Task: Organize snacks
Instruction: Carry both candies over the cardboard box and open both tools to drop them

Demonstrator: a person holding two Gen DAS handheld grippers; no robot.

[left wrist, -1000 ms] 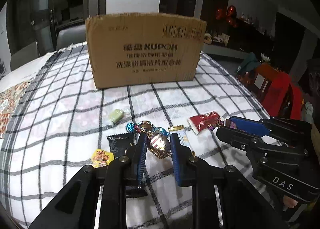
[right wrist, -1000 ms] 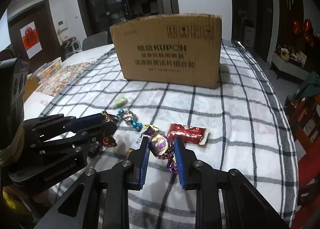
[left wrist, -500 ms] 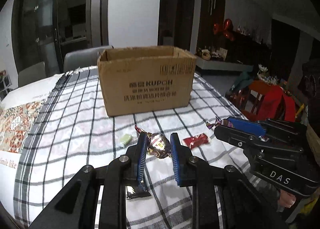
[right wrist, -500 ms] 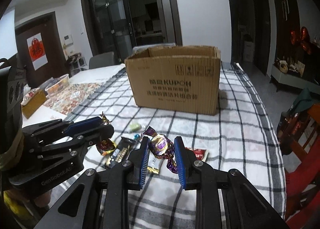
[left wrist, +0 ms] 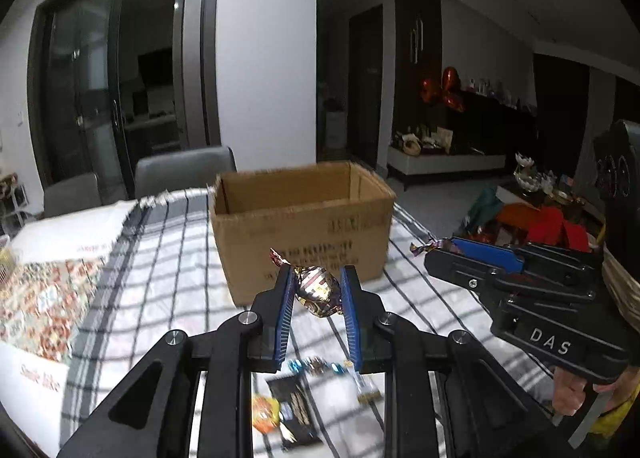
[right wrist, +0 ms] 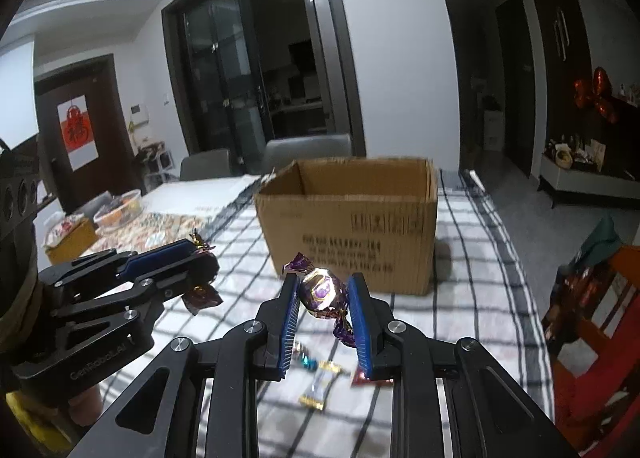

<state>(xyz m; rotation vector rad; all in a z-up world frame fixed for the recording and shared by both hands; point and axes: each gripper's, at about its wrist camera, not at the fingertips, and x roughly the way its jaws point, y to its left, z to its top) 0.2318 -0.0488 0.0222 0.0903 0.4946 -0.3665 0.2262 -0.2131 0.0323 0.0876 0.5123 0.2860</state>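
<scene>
- Two candies, lifted off the table since a second ago: brown candy point(left wrist: 318, 290) clamped in left gripper point(left wrist: 316, 292), purple candy point(right wrist: 323, 292) clamped in right gripper point(right wrist: 324, 294).
- Box point(left wrist: 300, 214) ahead, open; drop-off likely next.

The print on the cardboard box point(left wrist: 304, 242) is smeared past reading in both views, and its floor is hidden behind the near wall. The loose wrappers point(left wrist: 294, 410) on the worktop point(right wrist: 472, 290) lie blurred, partly behind each tool's frame. The left tool's point(right wrist: 208, 258) candy point(right wrist: 202, 294) is half covered in the right view.
</scene>
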